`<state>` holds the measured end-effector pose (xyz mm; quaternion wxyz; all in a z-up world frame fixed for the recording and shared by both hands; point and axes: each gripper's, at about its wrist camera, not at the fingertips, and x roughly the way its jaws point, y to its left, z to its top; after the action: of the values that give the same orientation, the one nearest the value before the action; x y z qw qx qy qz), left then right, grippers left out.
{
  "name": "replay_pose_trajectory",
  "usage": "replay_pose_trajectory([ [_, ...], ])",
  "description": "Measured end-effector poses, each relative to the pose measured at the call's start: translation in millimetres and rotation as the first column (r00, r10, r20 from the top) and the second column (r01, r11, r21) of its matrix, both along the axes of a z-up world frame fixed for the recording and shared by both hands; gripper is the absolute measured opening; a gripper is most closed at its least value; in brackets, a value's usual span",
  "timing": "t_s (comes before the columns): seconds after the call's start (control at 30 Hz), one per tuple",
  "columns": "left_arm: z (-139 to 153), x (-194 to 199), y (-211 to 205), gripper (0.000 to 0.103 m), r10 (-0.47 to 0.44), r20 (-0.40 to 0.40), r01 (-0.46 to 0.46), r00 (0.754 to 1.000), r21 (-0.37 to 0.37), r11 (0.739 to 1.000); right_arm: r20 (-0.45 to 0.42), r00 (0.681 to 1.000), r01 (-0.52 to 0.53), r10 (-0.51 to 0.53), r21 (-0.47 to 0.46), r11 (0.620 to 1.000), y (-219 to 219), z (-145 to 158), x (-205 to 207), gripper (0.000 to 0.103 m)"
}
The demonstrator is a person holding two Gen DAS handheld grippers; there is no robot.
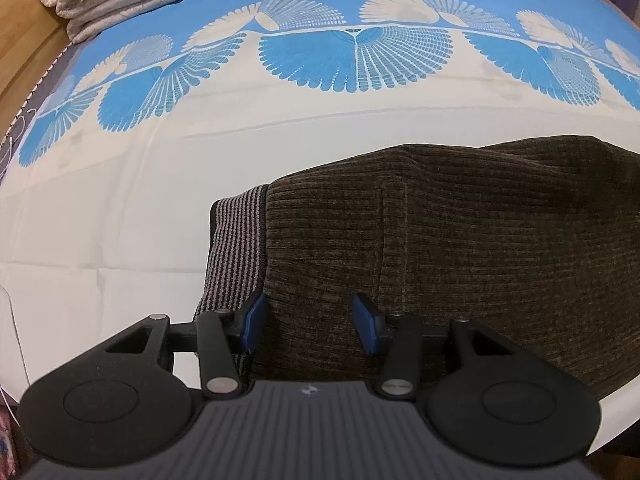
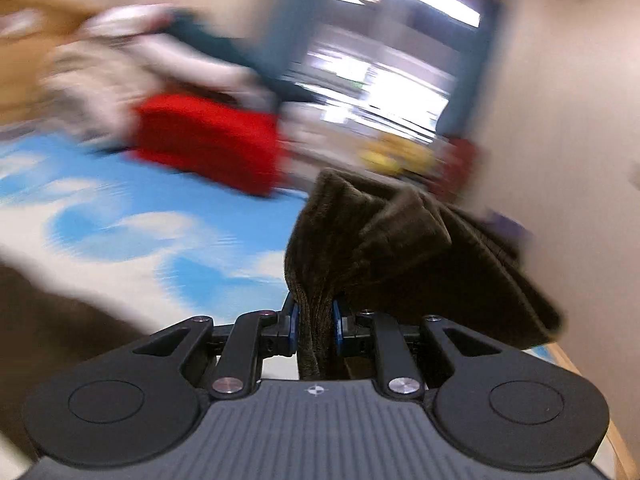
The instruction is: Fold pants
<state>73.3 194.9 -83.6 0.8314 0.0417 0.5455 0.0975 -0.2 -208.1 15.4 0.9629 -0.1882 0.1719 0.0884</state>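
Since these brown pants (image 1: 460,248) are looking thick, soft and floppy, I'd be grabbing bunched edges. Right gripper (image 2: 315,328) is pinching a fold of them, while left gripper (image 1: 308,322) is sitting apart over the waistband (image 1: 236,252), gripping nothing.

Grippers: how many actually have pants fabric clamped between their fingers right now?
1. The right gripper is shut on a bunch of the brown pants. The left gripper stands open over the pants on the bed sheet, pads apart.

Both wrist views close over pants (image 1: 440,248), bed (image 1: 120,208).
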Motion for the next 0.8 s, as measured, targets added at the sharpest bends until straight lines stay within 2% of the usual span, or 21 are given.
replay_pose_trajectory([
  [0.03, 0, 0, 0, 0.052, -0.002, -0.001, 0.002, 1.000, 0.001, 1.000, -0.038, 0.996, -0.088, 0.086, -0.030, 0.996, 23, -11, -12, 0.018],
  [0.07, 0, 0, -1, 0.052, -0.004, -0.002, 0.004, 1.000, 0.001, 1.000, -0.155, 0.963, -0.234, 0.221, -0.070, 0.970, 58, -40, -30, 0.018],
  [0.1, 0, 0, 0, 0.052, -0.004, -0.003, 0.004, 1.000, 0.000, 1.000, -0.262, 0.921, -0.326, 0.290, -0.109, 0.939, 76, -64, -38, 0.018],
  [0.17, 0, 1, 1, 0.052, 0.000, -0.005, 0.000, 1.000, -0.006, 1.000, -0.434, 0.830, -0.474, 0.350, -0.221, 0.852, 100, -107, -54, 0.019],
  [0.2, 0, 1, 1, 0.052, 0.002, -0.005, -0.003, 1.000, -0.010, 1.000, -0.472, 0.802, -0.520, 0.365, -0.253, 0.816, 105, -119, -60, 0.020],
  [0.23, 1, 0, 1, 0.052, 0.002, -0.004, -0.002, 1.000, -0.015, 1.000, -0.467, 0.799, -0.542, 0.379, -0.287, 0.790, 106, -125, -68, 0.025],
  [0.3, 2, 0, 1, 0.053, -0.002, 0.002, 0.002, 1.000, -0.024, 1.000, -0.451, 0.802, -0.550, 0.391, -0.304, 0.778, 105, -124, -72, 0.028],
  [0.33, 4, 0, 0, 0.053, -0.004, 0.008, 0.005, 1.000, -0.030, 1.000, -0.449, 0.799, -0.552, 0.399, -0.287, 0.783, 103, -120, -72, 0.031],
  [0.43, 10, -1, 1, 0.053, -0.002, 0.039, 0.004, 0.999, -0.058, 0.998, -0.454, 0.795, -0.519, 0.403, -0.164, 0.839, 90, -100, -66, 0.045],
  [0.5, 15, -1, 1, 0.053, 0.009, 0.063, -0.003, 0.998, -0.094, 0.996, -0.446, 0.794, -0.500, 0.413, -0.093, 0.861, 84, -93, -64, 0.049],
  [0.6, 24, 2, -1, 0.053, 0.021, 0.105, -0.003, 0.994, -0.174, 0.985, -0.442, 0.777, -0.527, 0.448, -0.067, 0.847, 95, -95, -65, 0.054],
  [0.67, 27, 4, -1, 0.053, 0.039, 0.123, -0.004, 0.992, -0.275, 0.962, -0.444, 0.761, -0.561, 0.474, -0.083, 0.824, 103, -100, -67, 0.055],
  [0.7, 28, 5, -1, 0.053, 0.049, 0.127, -0.004, 0.991, -0.334, 0.942, -0.444, 0.761, -0.561, 0.474, -0.083, 0.824, 103, -100, -67, 0.056],
  [0.8, 28, 14, -10, 0.054, 0.039, 0.111, 0.019, 0.993, -0.478, 0.878, -0.471, 0.723, -0.616, 0.505, -0.109, 0.780, 117, -109, -69, 0.056],
])
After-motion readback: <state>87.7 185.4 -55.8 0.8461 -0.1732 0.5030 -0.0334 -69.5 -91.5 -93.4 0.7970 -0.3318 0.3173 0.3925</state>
